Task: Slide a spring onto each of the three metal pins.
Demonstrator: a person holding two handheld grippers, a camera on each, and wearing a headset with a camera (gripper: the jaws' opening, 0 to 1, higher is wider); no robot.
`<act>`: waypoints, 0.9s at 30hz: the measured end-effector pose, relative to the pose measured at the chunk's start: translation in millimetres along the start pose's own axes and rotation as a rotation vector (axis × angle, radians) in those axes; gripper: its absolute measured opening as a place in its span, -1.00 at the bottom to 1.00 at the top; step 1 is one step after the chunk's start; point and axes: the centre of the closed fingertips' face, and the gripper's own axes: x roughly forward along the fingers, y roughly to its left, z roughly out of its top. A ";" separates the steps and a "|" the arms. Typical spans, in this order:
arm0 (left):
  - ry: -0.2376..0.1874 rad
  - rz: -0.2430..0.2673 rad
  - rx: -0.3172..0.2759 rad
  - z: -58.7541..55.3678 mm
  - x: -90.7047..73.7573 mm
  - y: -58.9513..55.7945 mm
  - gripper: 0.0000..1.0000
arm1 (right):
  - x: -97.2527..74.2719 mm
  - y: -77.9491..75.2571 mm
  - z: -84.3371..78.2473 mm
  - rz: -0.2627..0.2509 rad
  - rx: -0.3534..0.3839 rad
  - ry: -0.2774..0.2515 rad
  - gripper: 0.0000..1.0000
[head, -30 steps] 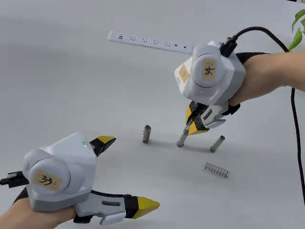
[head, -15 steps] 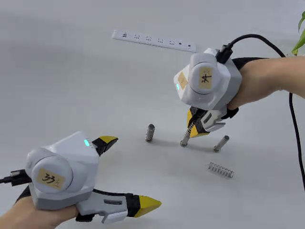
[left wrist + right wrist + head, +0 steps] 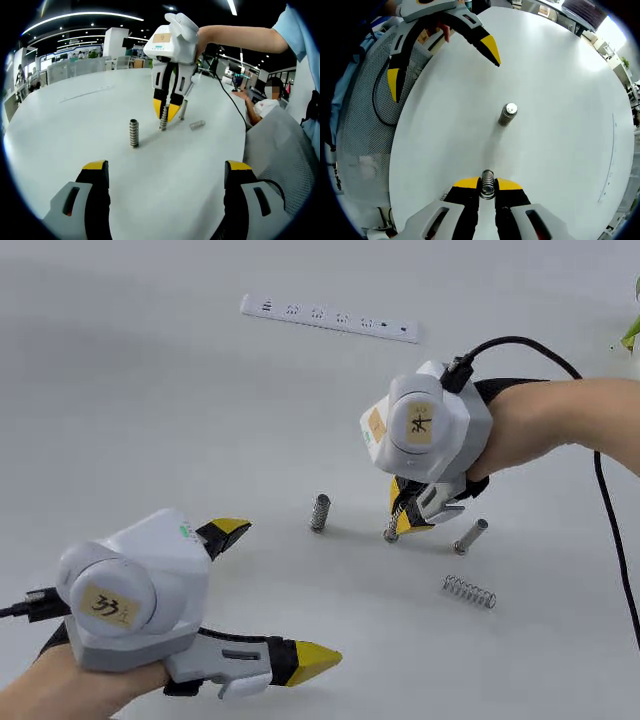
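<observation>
Middle pin (image 3: 390, 536) largely behind spring (image 3: 487, 181) and right tool (image 3: 405, 524)

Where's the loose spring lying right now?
In the head view the loose spring lies on the table at lower right, just below the bare pin and right of the right gripper.

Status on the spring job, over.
Left gripper open, idle. Right gripper shut on spring over middle pin. Sprung pin upright; third pin lying flat, loose spring beside it. Nothing in the way.
</observation>
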 end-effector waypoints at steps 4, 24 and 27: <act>0.000 0.000 -0.003 -0.9 -0.5 -0.4 0.89 | 4.3 0.5 -0.9 -0.002 0.000 0.001 -0.85; -0.006 0.004 -0.009 0.5 -0.1 -1.1 0.88 | 9.3 0.7 -2.9 -0.012 0.014 -0.003 -0.84; -0.010 0.006 -0.009 2.0 -0.6 -0.7 0.88 | 9.9 0.5 -3.3 -0.012 0.022 -0.006 -0.83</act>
